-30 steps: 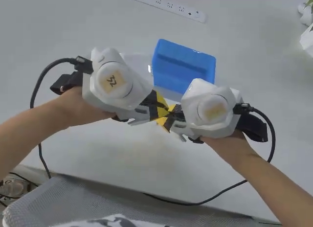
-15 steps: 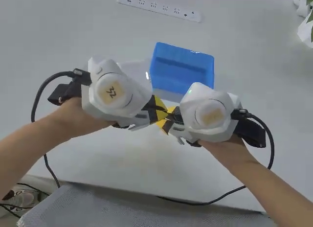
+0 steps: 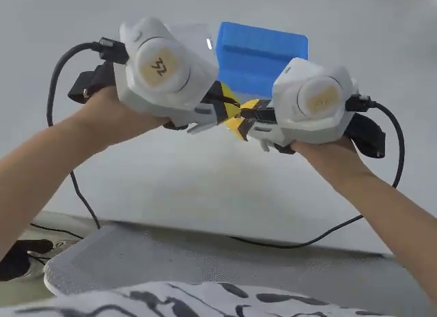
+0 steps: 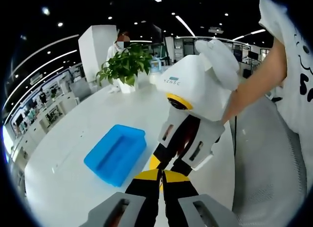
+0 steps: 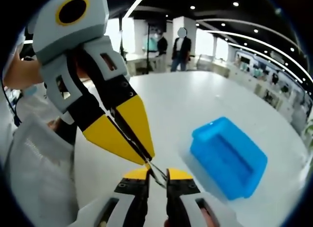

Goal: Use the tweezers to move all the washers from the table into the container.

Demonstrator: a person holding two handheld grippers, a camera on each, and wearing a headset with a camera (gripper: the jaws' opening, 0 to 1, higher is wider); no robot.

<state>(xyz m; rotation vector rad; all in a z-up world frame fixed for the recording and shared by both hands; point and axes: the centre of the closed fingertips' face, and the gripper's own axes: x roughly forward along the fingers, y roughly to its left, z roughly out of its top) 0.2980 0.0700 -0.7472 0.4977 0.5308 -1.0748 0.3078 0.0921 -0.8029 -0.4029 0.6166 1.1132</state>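
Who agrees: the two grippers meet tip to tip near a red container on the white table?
The container is blue, not red, as the right gripper view shows. The left gripper and right gripper do meet tip to tip near it.

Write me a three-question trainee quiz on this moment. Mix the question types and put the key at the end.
1. True or false: the blue container rests on the white table.
2. In the right gripper view, what thin thing sticks out from the closed tips of the left gripper?
A. tweezers
B. a pencil
C. a drinking straw
3. Fill in the blank: in the left gripper view, a potted ___ stands on the table beyond the container.

Key: 1 true; 2 A; 3 plant.
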